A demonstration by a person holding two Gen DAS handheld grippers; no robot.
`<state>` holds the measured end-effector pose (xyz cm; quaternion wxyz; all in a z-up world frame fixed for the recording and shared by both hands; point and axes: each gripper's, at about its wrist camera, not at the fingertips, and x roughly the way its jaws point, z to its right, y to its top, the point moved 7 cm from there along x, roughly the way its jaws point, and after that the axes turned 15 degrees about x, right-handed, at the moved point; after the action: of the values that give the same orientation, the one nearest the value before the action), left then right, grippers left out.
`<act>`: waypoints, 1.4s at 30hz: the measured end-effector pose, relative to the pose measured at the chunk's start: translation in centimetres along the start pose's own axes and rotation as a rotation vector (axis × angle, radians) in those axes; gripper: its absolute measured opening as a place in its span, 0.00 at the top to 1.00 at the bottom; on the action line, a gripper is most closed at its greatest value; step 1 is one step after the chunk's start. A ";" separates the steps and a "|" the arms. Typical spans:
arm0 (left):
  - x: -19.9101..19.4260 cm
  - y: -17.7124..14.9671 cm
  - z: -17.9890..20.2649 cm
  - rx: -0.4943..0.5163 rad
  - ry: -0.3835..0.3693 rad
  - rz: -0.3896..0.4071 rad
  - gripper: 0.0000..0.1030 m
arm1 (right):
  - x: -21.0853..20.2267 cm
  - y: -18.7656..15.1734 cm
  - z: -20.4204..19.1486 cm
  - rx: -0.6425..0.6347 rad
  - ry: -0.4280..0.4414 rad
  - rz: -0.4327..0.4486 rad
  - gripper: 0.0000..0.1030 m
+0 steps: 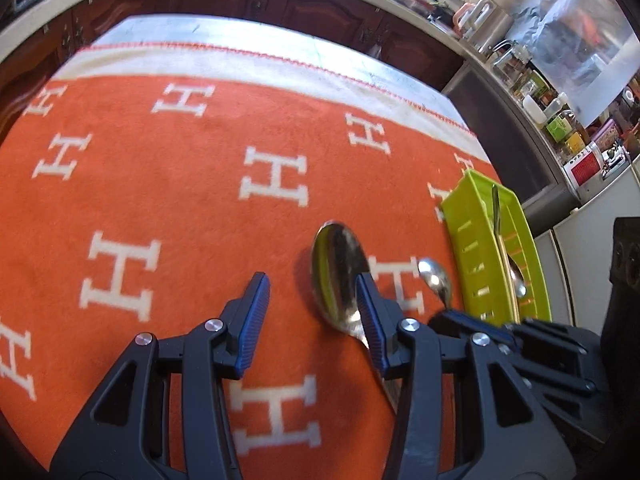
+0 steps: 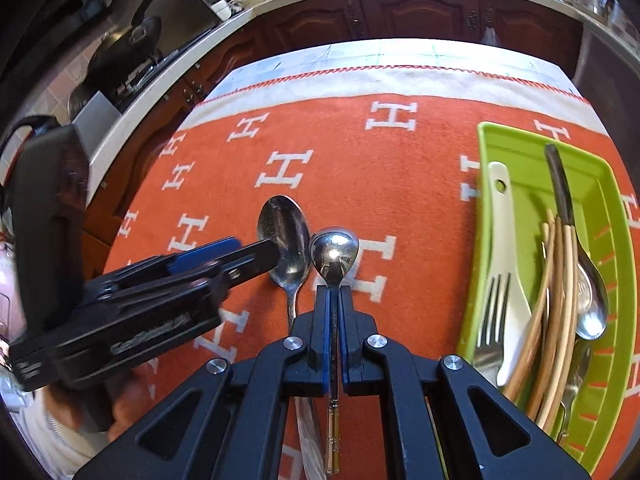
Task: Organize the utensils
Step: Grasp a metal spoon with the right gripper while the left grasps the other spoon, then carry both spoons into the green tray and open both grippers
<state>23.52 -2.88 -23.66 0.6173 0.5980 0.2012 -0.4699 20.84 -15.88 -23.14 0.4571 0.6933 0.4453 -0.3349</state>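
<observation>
A large steel spoon (image 1: 340, 268) (image 2: 284, 236) lies bowl-up on the orange cloth. My left gripper (image 1: 312, 284) (image 2: 256, 250) hangs open just over it, the right finger covering the spoon's neck and nothing pressed between the pads. Beside it, my right gripper (image 2: 334, 292) (image 1: 472, 320) is shut on the thin handle of a small steel spoon (image 2: 335, 250) (image 1: 436, 280), whose bowl sticks out past the fingertips. The lime-green utensil tray (image 2: 516, 148) (image 1: 468, 216) stands to the right. In it lie a fork (image 2: 494, 312), a white spoon, chopsticks and steel spoons.
The orange cloth (image 1: 160, 184) with white H letters covers the table, with a white border along its far edge. Dark wooden cabinets and a countertop run behind. A pan (image 2: 128, 40) sits on a stove at far left. Jars and bottles (image 1: 560, 120) crowd the counter at right.
</observation>
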 end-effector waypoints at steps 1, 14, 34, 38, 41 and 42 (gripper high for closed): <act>0.2 0.1 0.3 0.008 0.004 0.010 0.60 | -0.1 0.0 0.1 0.006 0.002 0.001 0.97; 1.6 0.3 3.2 0.066 -0.025 0.091 0.98 | -1.5 -0.4 2.4 0.113 0.064 0.020 0.97; -12.3 -0.8 12.0 0.248 -0.182 0.168 0.99 | -12.4 -4.4 4.2 0.163 0.171 0.141 0.97; -14.6 0.3 14.8 0.275 -0.220 0.190 0.99 | -15.9 -5.1 5.5 0.173 0.175 0.186 0.97; -15.1 1.0 16.2 0.298 -0.208 0.199 0.99 | -18.1 -5.4 7.2 0.188 0.163 0.224 0.97; -15.0 1.4 16.8 0.307 -0.201 0.200 0.99 | -18.5 -5.2 7.5 0.193 0.158 0.233 0.97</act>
<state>12.26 -13.55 -7.34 0.5794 0.6522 0.0041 -0.4887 8.53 -27.65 -11.42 0.3877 0.8050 0.3622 -0.2654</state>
